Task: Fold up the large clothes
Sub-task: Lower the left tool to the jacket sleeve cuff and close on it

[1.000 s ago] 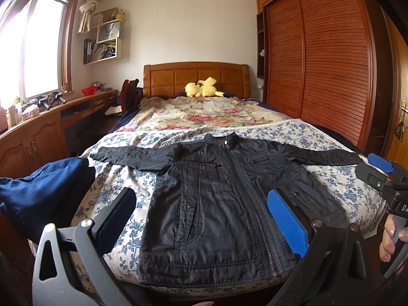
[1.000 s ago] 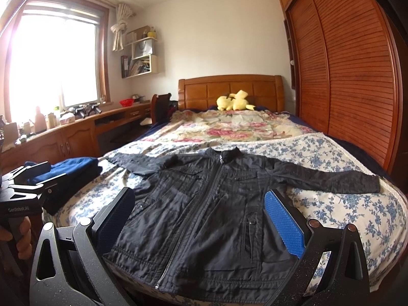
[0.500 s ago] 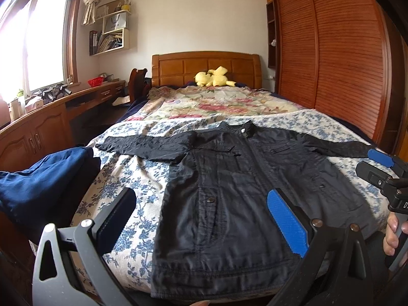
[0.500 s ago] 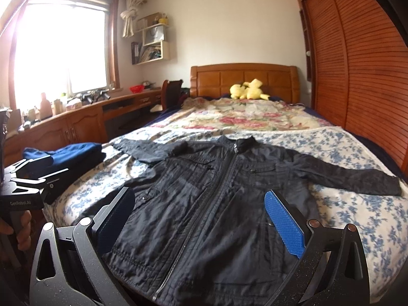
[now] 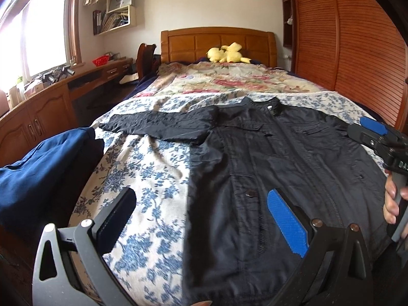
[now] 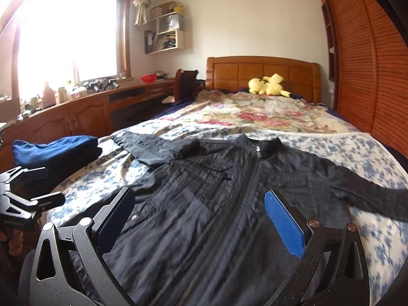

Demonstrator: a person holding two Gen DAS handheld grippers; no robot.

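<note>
A black zip-front jacket [image 5: 267,168] [image 6: 219,204] lies flat and face up on the flowered bedspread [image 5: 153,178], collar toward the headboard, both sleeves spread sideways. My left gripper [image 5: 201,216] hovers open over the jacket's left hem side, nothing between its fingers. My right gripper [image 6: 201,219] is open too, above the jacket's lower front near the zip. In the left wrist view the right gripper [image 5: 377,135] shows at the right edge, held by a hand [image 5: 392,204]. The left gripper [image 6: 28,191] appears at the left edge of the right wrist view.
A folded blue garment [image 5: 43,168] [image 6: 56,150] sits at the bed's left edge. A yellow plush toy [image 5: 227,53] lies by the wooden headboard [image 5: 216,43]. A long wooden desk [image 6: 76,112] runs under the window on the left; a slatted wardrobe [image 5: 344,38] lines the right.
Both grippers have moved forward and lower toward the jacket, which now fills more of each view. Both stay open, and the jacket has not moved.
</note>
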